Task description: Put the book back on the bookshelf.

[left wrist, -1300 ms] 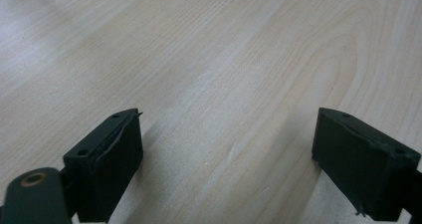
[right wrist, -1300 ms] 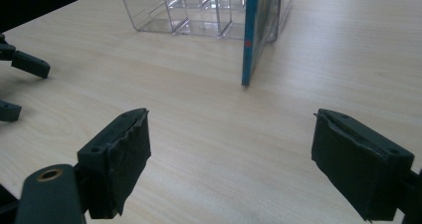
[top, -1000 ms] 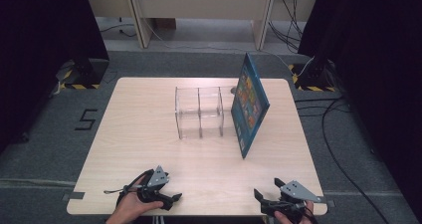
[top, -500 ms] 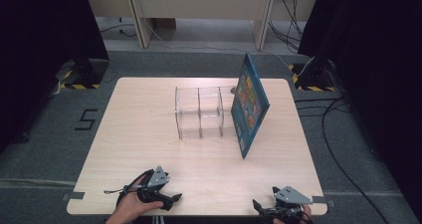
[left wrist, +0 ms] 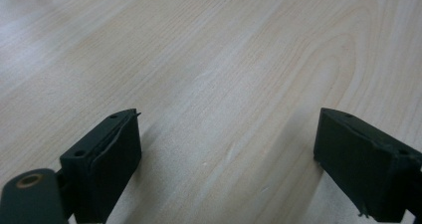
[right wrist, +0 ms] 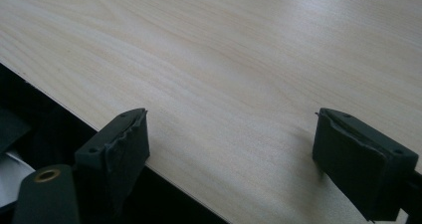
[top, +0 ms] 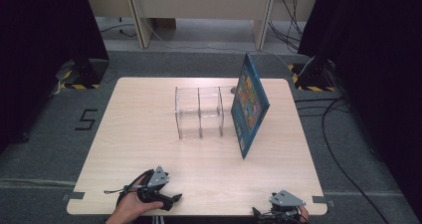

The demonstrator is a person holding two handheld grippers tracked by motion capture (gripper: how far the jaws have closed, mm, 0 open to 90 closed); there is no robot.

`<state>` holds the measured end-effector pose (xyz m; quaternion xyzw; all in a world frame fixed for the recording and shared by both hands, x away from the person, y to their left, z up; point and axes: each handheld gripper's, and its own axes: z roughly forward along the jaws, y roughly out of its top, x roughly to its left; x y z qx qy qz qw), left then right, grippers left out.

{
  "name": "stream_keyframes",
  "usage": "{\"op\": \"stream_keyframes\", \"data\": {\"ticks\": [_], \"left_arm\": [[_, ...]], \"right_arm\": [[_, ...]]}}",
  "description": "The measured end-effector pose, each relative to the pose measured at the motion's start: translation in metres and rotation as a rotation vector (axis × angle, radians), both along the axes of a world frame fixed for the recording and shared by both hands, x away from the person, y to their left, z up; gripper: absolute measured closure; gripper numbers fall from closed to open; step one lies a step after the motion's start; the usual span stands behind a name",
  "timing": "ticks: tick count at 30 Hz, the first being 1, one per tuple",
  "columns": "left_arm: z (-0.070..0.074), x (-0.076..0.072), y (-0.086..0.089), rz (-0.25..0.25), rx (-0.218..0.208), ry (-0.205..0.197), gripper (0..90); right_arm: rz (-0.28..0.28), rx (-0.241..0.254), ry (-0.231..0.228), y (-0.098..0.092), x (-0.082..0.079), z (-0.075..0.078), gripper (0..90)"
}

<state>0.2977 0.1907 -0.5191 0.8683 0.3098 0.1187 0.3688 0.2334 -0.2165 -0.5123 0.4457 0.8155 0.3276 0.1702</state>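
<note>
From above, a blue picture book [top: 250, 104] stands tilted against the right end of a clear three-bay organizer [top: 205, 112] mid-table [top: 139, 124]. The left gripper [top: 169, 200] and right gripper [top: 278, 211] sit at the near edge, well apart from both.

Along the left gripper [left wrist: 226, 159], the jaws are spread wide over bare wood, grasping nothing.

Along the right gripper [right wrist: 231, 154], the jaws are likewise released, and the table's near edge runs under them, which the left gripper view lacks. Reaching the book well probably means steadying the organizer while lifting.
</note>
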Motion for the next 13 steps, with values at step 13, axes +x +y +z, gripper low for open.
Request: {"op": "stream_keyframes", "data": {"ticks": [13], "left_arm": [[0.0000, 0.0001, -0.0001, -0.001, 0.000, 0.001, 10.3]], "right_arm": [[0.012, -0.013, -0.012, 0.0003, -0.0004, -0.0010, 15.0]]}}
